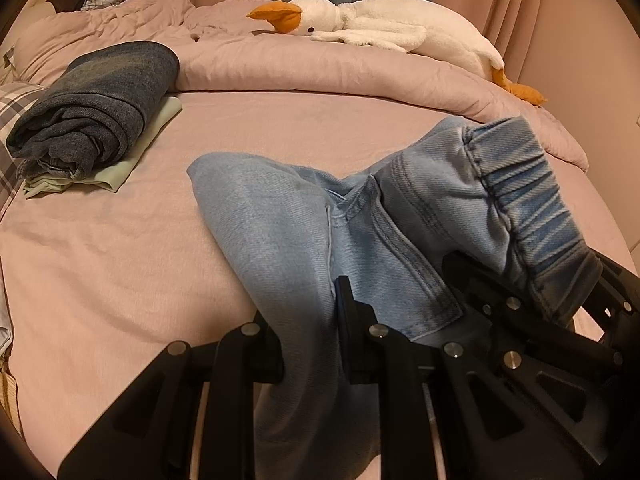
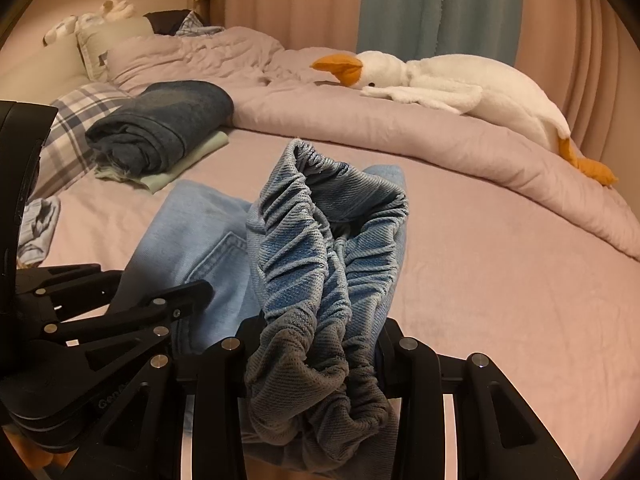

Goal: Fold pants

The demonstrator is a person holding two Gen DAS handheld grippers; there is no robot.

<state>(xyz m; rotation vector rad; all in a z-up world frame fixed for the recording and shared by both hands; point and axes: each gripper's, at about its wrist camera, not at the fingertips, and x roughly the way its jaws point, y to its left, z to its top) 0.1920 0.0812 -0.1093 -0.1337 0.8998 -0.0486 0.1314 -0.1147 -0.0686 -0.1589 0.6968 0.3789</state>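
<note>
Light blue denim pants (image 1: 280, 220) with an elastic waistband (image 1: 524, 192) lie bunched on the pink bed. My left gripper (image 1: 312, 344) is shut on the denim beside the pocket seam, with cloth passing between its fingers. My right gripper (image 2: 320, 360) is shut on the gathered waistband (image 2: 312, 248), which stands up in folds in front of it. In the left wrist view the right gripper (image 1: 560, 312) sits close at the right, under the waistband. In the right wrist view the left gripper (image 2: 160, 308) sits close at the left on the pants (image 2: 200, 224).
A folded dark blue garment (image 1: 100, 100) on a pale green one (image 1: 132, 160) lies at the left. A white plush goose (image 1: 400, 24) rests on the rolled pink duvet (image 1: 320, 68) at the back. A plaid pillow (image 2: 80, 120) lies at the left. Curtains hang behind.
</note>
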